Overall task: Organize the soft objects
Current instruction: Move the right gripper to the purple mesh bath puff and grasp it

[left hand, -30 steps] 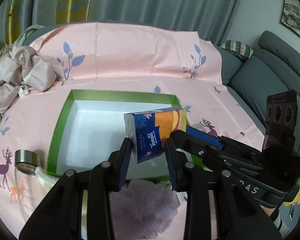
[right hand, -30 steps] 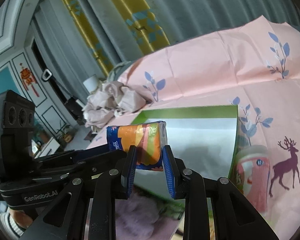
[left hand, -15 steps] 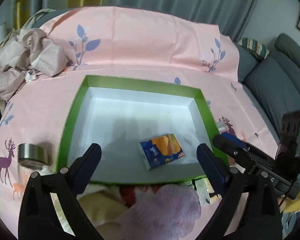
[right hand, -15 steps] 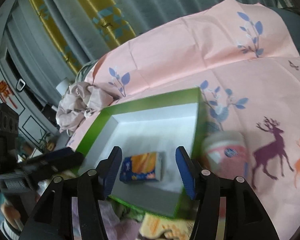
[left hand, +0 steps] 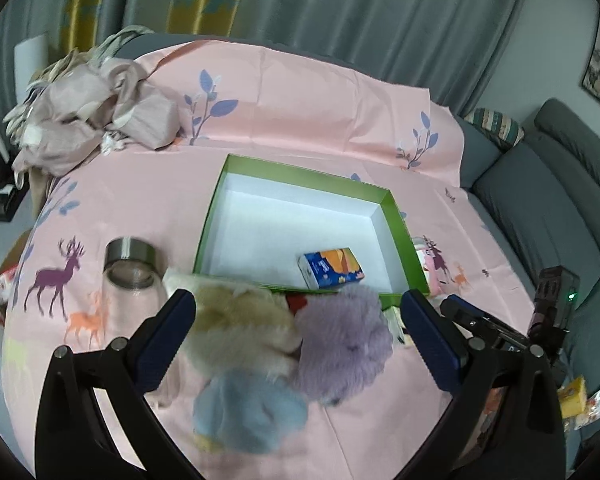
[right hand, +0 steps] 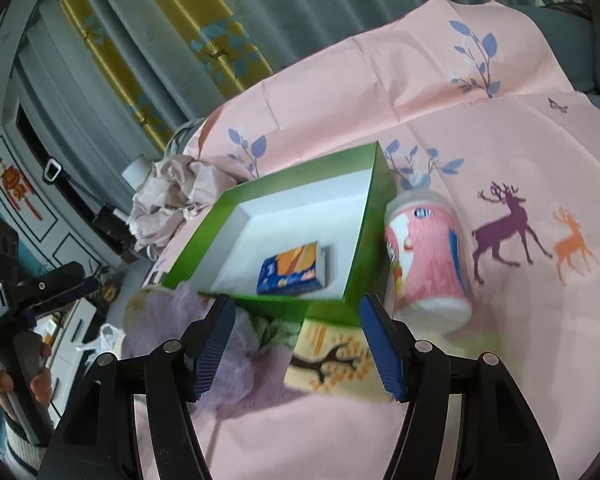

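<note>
The pink cloth (left hand: 300,112) covered the tabletop, and on it, beyond both sets of jaws, sat the green box (left hand: 404,236) with the tissue pack (left hand: 331,268) lying flat inside, near its front wall. Just ahead of the left gripper (left hand: 296,344), between its jaws and the box, lay a heap of soft things: a cream plush (left hand: 240,320), a purple plush (left hand: 344,344) and a blue plush (left hand: 248,412), none of them in the box yet. A pink canister (right hand: 424,264) lay on its side right of the box, beyond the right gripper (right hand: 296,336); a metal-capped jar (left hand: 130,264) lay beyond the left jaw.

The likely trouble, to my eye: the plush pieces overlapped, so jaws closing on one could drag a neighbour or pinch only fur and let it slip. A low approach could also knock the box wall or roll the canister.

Both grippers pointed downward at a slant toward the box. The left jaws were released and opening, straddling the heap without touching it. The right jaws were opening too, with nothing gripped.
</note>
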Demonstrator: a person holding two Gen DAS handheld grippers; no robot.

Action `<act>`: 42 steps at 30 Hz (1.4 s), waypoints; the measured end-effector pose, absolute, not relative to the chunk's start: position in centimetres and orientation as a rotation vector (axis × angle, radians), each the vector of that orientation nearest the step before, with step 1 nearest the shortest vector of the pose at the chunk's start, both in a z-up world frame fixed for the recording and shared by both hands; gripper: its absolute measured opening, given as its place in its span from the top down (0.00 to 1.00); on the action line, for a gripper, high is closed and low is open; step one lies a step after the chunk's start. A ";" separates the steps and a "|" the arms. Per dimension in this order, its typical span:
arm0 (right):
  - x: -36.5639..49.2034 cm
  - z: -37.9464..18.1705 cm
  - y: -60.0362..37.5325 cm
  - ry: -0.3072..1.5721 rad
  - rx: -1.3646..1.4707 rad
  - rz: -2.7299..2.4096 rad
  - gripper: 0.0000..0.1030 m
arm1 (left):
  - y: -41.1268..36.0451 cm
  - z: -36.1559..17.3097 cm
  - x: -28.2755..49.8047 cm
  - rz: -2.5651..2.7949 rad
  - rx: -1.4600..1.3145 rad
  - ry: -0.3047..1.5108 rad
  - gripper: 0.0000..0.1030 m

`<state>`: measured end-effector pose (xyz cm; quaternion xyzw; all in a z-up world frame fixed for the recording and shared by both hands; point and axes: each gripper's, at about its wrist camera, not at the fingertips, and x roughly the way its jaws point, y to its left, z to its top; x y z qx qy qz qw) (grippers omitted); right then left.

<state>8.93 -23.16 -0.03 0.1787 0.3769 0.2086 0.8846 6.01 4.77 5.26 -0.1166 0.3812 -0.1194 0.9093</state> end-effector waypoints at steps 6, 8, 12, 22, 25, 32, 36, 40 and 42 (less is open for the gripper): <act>7.1 0.3 -22.8 0.786 0.353 0.436 0.36 | 6.7 4.9 2.6 -0.250 -0.288 0.768 0.01; 6.4 0.2 -22.7 0.786 0.343 0.442 0.35 | 7.0 4.8 1.7 -0.242 -0.293 0.760 0.01; 5.1 0.1 -21.8 0.784 0.305 0.456 0.35 | 6.7 4.0 0.3 -0.250 -0.301 0.756 0.01; 2.5 -0.9 -18.2 0.783 0.170 0.514 0.35 | 2.5 1.6 0.2 -0.363 -0.239 0.796 0.01; 2.2 -1.3 -17.3 0.781 0.135 0.528 0.35 | 1.5 1.4 0.3 -0.396 -0.208 0.787 0.01; 2.8 -2.4 -16.0 0.795 0.138 0.557 0.35 | 0.3 0.6 2.2 -0.403 -0.184 0.798 0.01; 3.7 -3.0 -15.6 0.805 0.142 0.564 0.35 | -0.4 0.5 3.5 -0.394 -0.132 0.794 0.02; 4.7 -3.3 -15.3 0.804 0.170 0.577 0.35 | -0.5 -0.2 5.0 -0.383 -0.118 0.818 0.09; 5.1 -3.4 -14.9 0.797 0.162 0.582 0.35 | -0.4 -0.6 5.7 -0.373 -0.118 0.829 0.15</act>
